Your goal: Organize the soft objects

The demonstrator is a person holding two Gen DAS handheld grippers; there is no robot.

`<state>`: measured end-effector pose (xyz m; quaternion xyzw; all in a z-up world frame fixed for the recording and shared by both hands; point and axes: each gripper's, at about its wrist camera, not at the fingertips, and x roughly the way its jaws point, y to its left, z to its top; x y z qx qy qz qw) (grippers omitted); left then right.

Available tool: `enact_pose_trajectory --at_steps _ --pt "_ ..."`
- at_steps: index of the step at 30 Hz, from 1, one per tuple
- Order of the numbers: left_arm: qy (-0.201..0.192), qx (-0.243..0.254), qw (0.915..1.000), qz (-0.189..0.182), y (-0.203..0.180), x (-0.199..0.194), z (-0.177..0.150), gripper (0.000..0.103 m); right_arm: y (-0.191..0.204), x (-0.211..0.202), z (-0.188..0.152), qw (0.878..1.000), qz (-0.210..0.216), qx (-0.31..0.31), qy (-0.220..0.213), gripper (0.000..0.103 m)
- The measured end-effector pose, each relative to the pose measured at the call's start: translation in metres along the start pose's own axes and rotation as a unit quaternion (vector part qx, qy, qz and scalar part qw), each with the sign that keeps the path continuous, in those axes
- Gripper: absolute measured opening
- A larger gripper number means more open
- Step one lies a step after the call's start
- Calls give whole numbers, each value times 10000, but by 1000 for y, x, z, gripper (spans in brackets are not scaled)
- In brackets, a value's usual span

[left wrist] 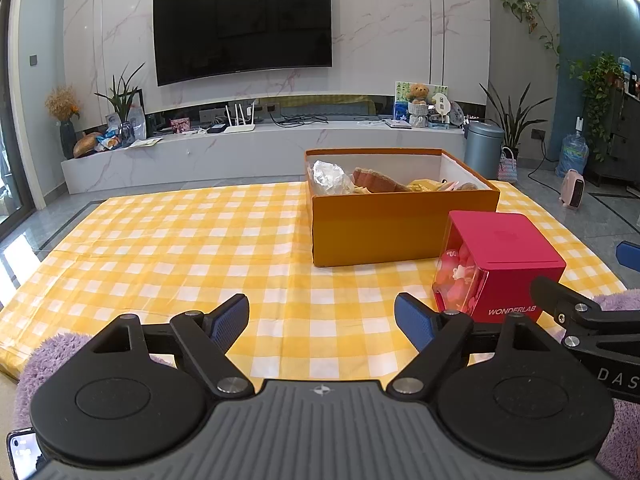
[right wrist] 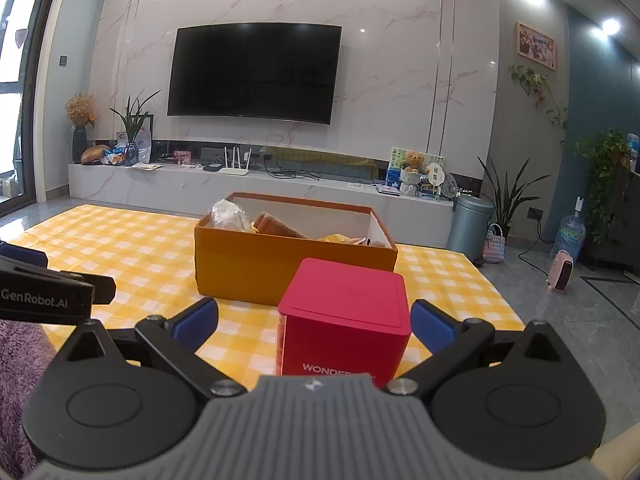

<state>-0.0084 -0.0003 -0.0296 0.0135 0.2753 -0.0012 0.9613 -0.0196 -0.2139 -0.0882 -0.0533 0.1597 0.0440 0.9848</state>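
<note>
Across the yellow checked cloth (left wrist: 180, 248) in the left wrist view, the left tongs (left wrist: 322, 322) are seen spread wide, with nothing but bare cloth between the blue pads. An orange box (left wrist: 400, 228) is set further back on the cloth, well apart from these tongs, and the soft things are found inside it: a crinkled silvery bag (left wrist: 330, 178) at the left end and a brown plush piece (left wrist: 378, 182) beside it. A red cube box (left wrist: 504, 264) marked WONDERLAB stands just in front of the orange box, and its clear side panel with pink contents is shown only here. Part of the right tongs' frame is caught at the right edge, and purple fleece (left wrist: 52, 360) is glimpsed low on the left.

From the right wrist view, the right tongs (right wrist: 314, 324) are found apart as well, with the red cube box (right wrist: 346, 316) standing between the pads; the right pad looks very near its side, though contact cannot be confirmed. The box's plain lid is shown, but the clear panel is hidden. The orange box (right wrist: 280, 268) is seen behind it, bag and plush poking above the rim.

The plush piece is judged light and yielding, best pinched at a thick fold. The bag is expected to be slippery and crushable, so a gathered edge should be taken.
</note>
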Motion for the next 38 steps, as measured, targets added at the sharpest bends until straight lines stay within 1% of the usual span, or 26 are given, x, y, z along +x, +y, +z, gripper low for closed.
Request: enact_pose_trajectory --at_steps 10,12,17,38 --pt "-42 -13 10000 58 5 -2 2 98 0 0 -1 10000 1 39 23 100" --pt "-74 14 10000 13 4 -3 2 98 -1 0 -1 10000 2 52 30 100" --pt "-123 123 9998 75 1 -4 1 98 -3 1 -1 9999 5 137 84 100" --pt "-98 174 9997 113 2 0 -1 98 -5 3 -3 9996 -6 229 152 100"
